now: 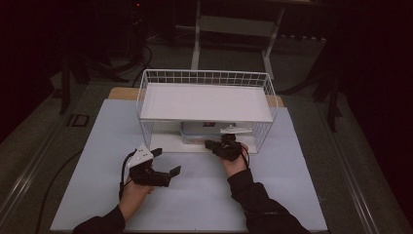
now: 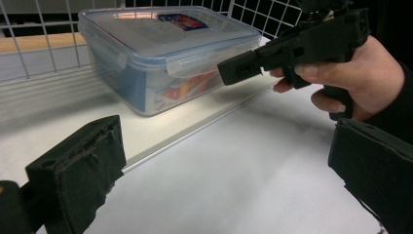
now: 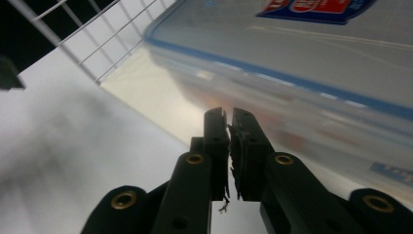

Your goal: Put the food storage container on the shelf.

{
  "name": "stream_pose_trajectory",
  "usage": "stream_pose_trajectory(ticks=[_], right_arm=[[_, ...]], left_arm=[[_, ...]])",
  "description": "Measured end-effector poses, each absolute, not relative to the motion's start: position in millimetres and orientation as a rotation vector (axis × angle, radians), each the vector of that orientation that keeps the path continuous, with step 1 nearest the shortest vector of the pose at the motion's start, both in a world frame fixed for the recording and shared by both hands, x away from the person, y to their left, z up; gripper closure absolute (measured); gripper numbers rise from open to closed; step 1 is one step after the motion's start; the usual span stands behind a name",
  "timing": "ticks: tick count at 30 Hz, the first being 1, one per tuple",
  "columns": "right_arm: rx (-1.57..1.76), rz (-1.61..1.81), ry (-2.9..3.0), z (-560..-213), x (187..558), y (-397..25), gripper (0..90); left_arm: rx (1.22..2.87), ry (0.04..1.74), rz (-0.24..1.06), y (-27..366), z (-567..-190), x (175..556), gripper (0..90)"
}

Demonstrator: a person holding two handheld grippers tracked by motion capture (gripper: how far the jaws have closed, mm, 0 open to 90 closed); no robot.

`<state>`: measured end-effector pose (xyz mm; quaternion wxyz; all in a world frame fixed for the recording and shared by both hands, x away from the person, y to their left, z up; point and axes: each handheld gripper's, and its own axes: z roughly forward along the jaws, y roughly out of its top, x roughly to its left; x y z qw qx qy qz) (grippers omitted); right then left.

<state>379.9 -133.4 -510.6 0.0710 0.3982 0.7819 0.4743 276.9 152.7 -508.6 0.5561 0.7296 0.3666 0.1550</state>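
A: While we log the layout from the high view, we note a pale table mat (image 1: 195, 195) carrying a white wire rack (image 1: 207, 109) with a flat upper shelf (image 1: 207, 102) and a lower shelf beneath it.

B: On that lower shelf we see a clear plastic food container (image 2: 160, 53) with a blue-edged snap lid and a red-and-blue label (image 2: 182, 20). It sits near the shelf's front edge, toward the rack's middle.

A: Agreed. Next in size, the right hand (image 1: 234, 163) holds the right gripper (image 1: 214, 145) at the front lip of the lower shelf, just before the container.

B: In the right gripper view its two black jaws stand pressed together with nothing between them, tips close to the container's side wall. Contact with the wall we cannot tell.

A: The left hand (image 1: 132, 192) keeps the left gripper (image 1: 168, 163) over bare mat, well apart from the rack's front left corner.

B: Its jaws stand wide apart, holding nothing; the left gripper view shows one foam-padded jaw at each lower corner, container between them in the distance.

A: Smallest item: frayed threads hang from the right gripper's pad (image 3: 246, 156).
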Motion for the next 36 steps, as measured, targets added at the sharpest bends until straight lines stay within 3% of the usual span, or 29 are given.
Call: stream_pose_trajectory(ticks=[4, 15, 21, 36], right_arm=[[1.189, 1.461, 2.338, -503.6, 367.7, -138.2, 73.8], [1.089, 1.544, 2.365, -485.6, 328.2, -154.8, 22.4], [1.072, 1.564, 2.33, -481.6, 316.0, -171.1, 15.7], [1.046, 1.533, 2.247, -475.9, 292.1, -190.9, 14.6]], left_arm=[[1.724, 0.814, 0.352, 154.0, -501.4, 276.1, 0.0], [1.722, 0.757, 0.315, 152.2, -491.1, 270.1, 0.0], [1.73, 0.743, 0.309, 153.4, -489.3, 265.9, 0.0], [1.746, 0.708, 0.282, 170.1, -484.0, 251.3, 0.0]])
